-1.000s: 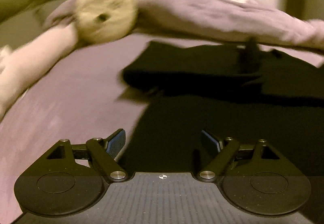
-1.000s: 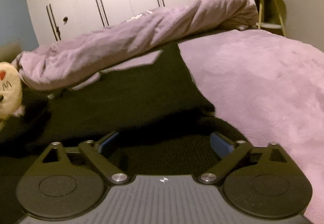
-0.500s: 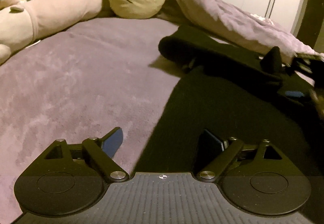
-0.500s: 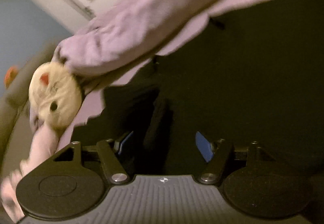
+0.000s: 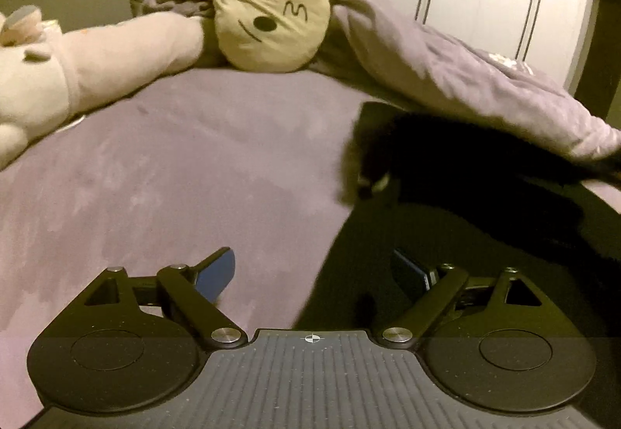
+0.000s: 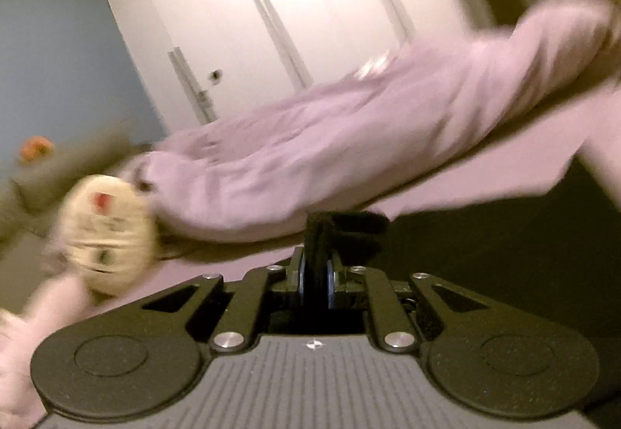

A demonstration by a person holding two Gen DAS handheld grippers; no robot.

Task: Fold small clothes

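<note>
Pinching black garment (image 6: 341, 231) edge, right gripper (image 6: 315, 273), left gripper (image 5: 310, 270) spread

Left gripper (image 5: 312, 270) gapes wide, low centre frame; black garment (image 5: 465, 204) sprawls right, emoji cushion (image 5: 271, 13) up top.

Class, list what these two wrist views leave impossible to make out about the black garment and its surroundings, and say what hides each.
1. Black garment: kind and shape unreadable in the left wrist view; too dark, cut by the right edge.
2. Its far edge: under the purple blanket.
3. Round face cushion: blurred in the right wrist view.
4. Extent of cloth clamped in the right gripper: hidden by its fingers.
</note>
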